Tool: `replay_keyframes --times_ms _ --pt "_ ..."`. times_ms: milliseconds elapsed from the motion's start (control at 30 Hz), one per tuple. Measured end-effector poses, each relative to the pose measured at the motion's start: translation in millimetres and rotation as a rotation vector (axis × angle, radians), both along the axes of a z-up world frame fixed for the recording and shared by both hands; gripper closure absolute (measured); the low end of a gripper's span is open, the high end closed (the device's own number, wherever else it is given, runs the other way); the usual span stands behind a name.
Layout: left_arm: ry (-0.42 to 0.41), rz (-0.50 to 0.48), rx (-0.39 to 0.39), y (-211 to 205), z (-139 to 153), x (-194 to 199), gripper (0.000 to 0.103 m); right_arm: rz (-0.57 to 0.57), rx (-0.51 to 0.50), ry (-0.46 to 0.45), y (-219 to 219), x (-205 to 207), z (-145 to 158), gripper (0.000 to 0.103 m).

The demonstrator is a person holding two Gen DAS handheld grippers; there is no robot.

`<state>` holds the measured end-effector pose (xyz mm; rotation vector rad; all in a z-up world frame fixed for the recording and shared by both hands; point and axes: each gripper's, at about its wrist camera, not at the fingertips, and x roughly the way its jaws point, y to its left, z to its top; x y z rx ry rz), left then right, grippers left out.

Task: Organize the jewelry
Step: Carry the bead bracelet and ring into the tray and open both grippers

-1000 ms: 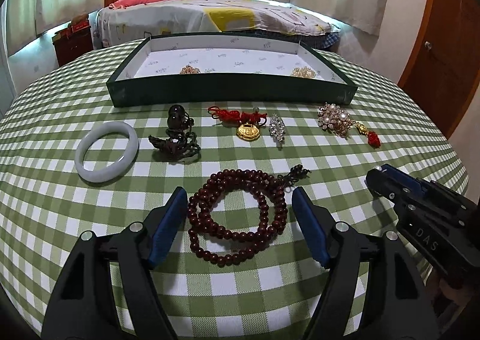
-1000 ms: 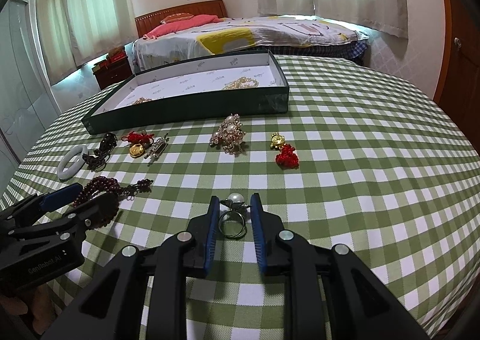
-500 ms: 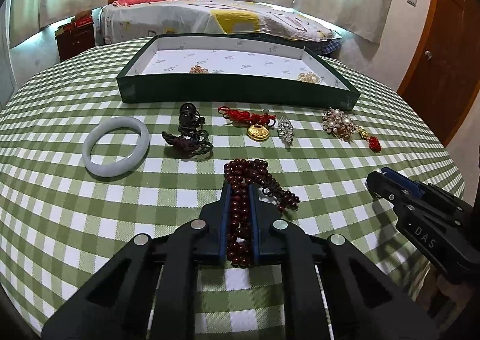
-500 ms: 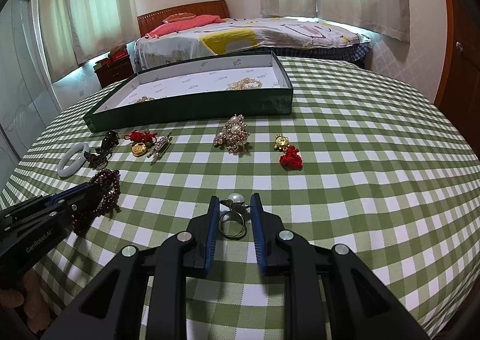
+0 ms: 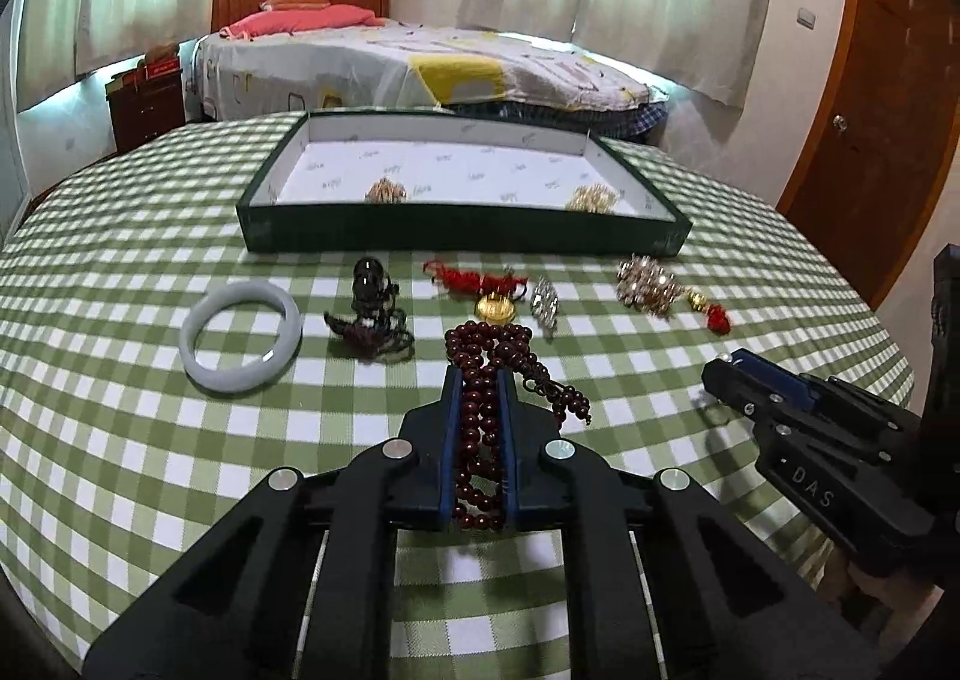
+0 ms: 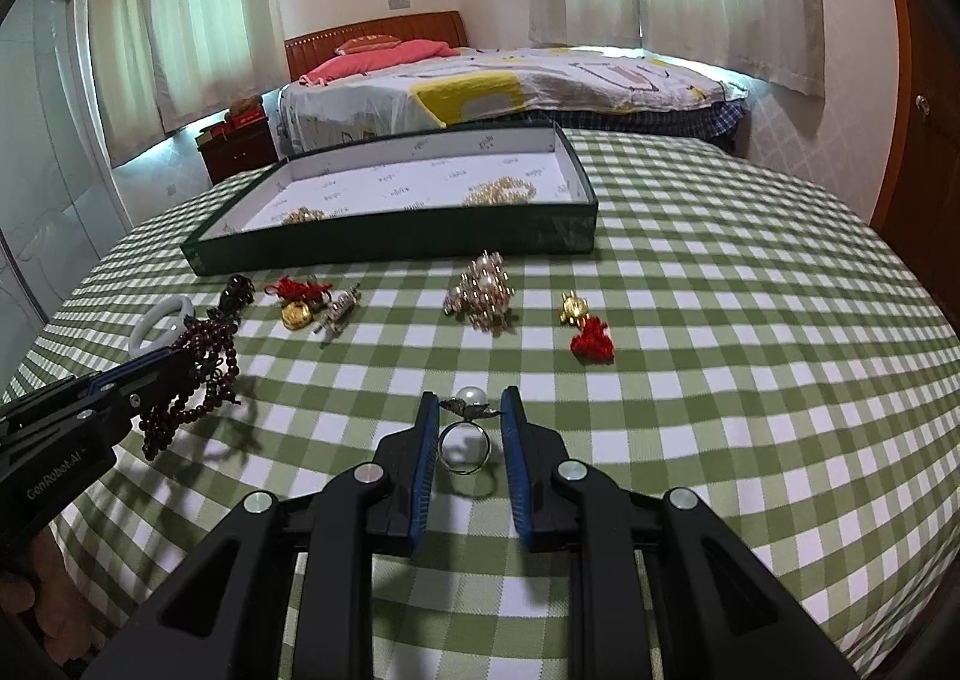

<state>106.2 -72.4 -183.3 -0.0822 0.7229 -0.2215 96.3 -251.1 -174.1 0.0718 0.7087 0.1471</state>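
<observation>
A string of dark red beads (image 5: 486, 344) is pinched between the blue pads of my left gripper (image 5: 480, 380), which is shut on it. The beads are bunched and hang off the checked cloth, as the right wrist view shows (image 6: 210, 344). My right gripper (image 6: 468, 401) is shut on a pearl ring (image 6: 465, 443), whose band hangs between the pads above its shadow. The green tray (image 5: 462, 236) with a white lining stands farther back, with two gold pieces inside.
Between tray and grippers lie a white bangle (image 5: 240, 344), a dark knotted pendant (image 5: 372, 314), a gold charm on red cord (image 5: 495, 308), a silver brooch (image 5: 546, 305), a pearl brooch (image 5: 648, 284) and a red tassel charm (image 5: 717, 317). A bed stands behind the round table.
My left gripper closed on the bead string, squeezing the loop into a bunch, and rose a little with it. The right gripper and its ring stayed put.
</observation>
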Motion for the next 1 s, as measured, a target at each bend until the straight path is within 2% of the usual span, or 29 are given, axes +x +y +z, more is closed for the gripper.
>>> replay_keyframes --times_ms 300,700,833,1000 --pt "-0.070 -0.009 -0.030 -1.7 29.6 24.1 0.091 0.043 0.012 -0.080 11.4 15.9 34.8 0.081" --pt "-0.170 0.004 -0.069 -8.6 72.9 108.6 0.091 0.108 0.031 -0.212 29.4 98.8 92.4 0.081" --pt "-0.132 0.013 -0.061 -14.1 60.8 144.9 0.091 0.122 0.022 -0.189 35.4 133.1 86.2 0.081" --pt "-0.024 0.020 -0.047 -16.8 24.1 175.0 0.091 0.140 0.005 -0.083 41.2 164.8 52.3 0.081"
